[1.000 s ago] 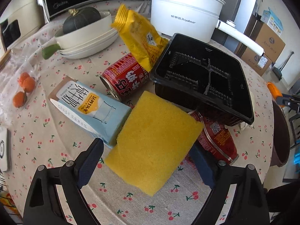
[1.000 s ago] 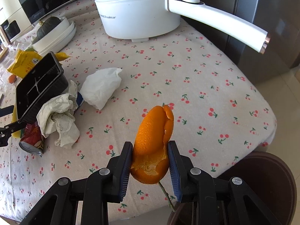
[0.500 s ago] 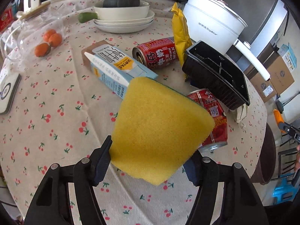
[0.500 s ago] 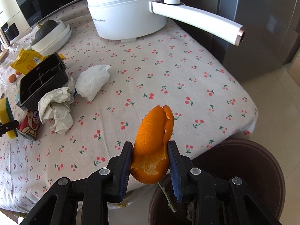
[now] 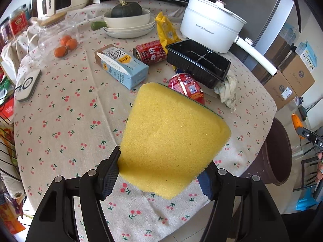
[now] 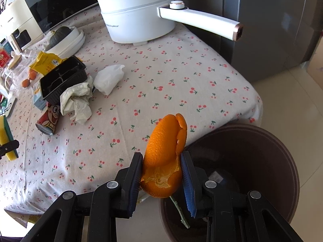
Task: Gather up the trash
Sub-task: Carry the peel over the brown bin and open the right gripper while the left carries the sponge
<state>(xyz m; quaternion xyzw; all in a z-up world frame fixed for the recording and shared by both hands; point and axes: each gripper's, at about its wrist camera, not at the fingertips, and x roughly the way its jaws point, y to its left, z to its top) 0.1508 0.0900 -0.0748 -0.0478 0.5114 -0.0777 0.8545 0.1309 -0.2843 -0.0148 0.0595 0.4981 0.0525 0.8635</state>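
While clamped: sponge (image 5: 171, 137), peel (image 6: 164, 157).

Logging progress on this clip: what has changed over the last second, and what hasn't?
The left gripper closed on the yellow sponge and lifted it off the table. The right gripper, still clamped on the orange peel, moved from over the table edge to the brown bin. Cans, carton, black tray and tissues stayed put.

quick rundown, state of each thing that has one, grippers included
left gripper: shut on yellow foam sponge, lifted off table
right gripper: shut on orange peel, by bin rim
brown round trash bin: open
white electric pot: lidded
two red drink cans: lying down
black plastic tray: empty, tilted
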